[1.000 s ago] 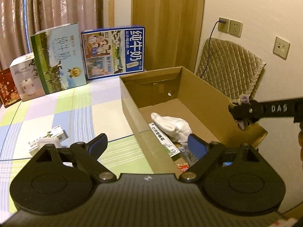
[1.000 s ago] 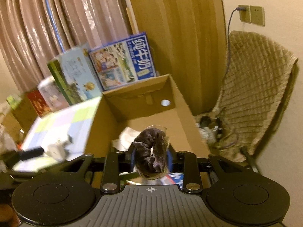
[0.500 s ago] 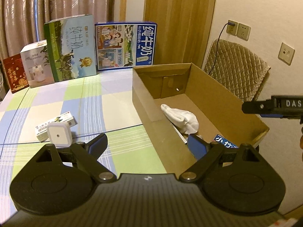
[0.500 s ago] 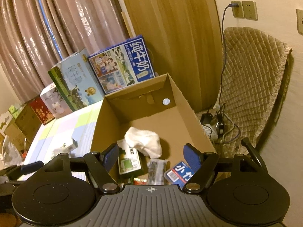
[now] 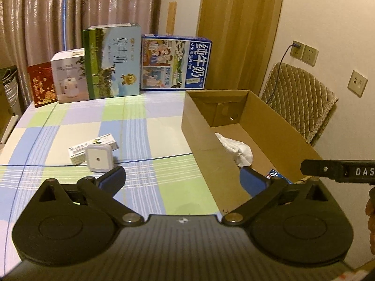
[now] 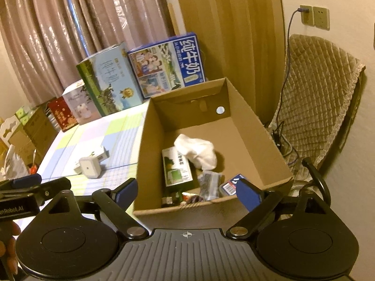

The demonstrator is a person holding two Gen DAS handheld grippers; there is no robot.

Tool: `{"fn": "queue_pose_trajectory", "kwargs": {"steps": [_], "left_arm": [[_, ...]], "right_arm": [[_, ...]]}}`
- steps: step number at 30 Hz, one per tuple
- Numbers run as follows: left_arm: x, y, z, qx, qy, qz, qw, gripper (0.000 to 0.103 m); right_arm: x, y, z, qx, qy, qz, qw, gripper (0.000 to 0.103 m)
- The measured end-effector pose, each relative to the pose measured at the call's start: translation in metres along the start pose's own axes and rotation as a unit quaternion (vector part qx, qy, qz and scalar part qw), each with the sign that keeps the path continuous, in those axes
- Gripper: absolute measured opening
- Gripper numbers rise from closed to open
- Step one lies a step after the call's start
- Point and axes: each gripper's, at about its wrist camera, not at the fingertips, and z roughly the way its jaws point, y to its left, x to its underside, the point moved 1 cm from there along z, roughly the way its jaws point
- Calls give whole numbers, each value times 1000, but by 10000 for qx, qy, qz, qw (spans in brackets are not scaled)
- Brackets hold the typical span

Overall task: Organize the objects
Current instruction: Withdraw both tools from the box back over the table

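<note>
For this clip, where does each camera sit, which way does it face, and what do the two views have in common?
Left wrist: sits on the left gripper, open, looking across the checked table at the cardboard box; the right gripper's finger shows at right.
Right wrist: sits on the right gripper, open and empty, looking down into the box over its near end; the left gripper and a hand show at left.
Shared: the box, white cloth, white square plug, milk cartons.

black left gripper (image 5: 182,180), blue-padded jaws, silver pivot screws, ribbed grey body.
</note>
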Motion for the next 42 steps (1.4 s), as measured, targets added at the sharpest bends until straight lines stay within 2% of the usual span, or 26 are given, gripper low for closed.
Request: {"fn": "queue_pose_trajectory", "kwargs": {"steps": [10, 25, 34, 42], "left_arm": [[5, 28, -29, -260, -81, -128, 9995, 102], [18, 92, -59, -895, -147, -283, 9955, 102], [26, 132, -60, -1217, -119, -382, 9918, 102], [30, 170, -43, -1355, -59, -411, 9899, 102]], "right_arm": [[3, 39, -12, -104, -42, -342, 9994, 101], [5, 99, -7, -554, -143, -731, 9957, 101], [7, 134, 8, -808, -198, -898, 9925, 101], [10, 171, 42, -975, -163, -1181, 9881, 101]]}}
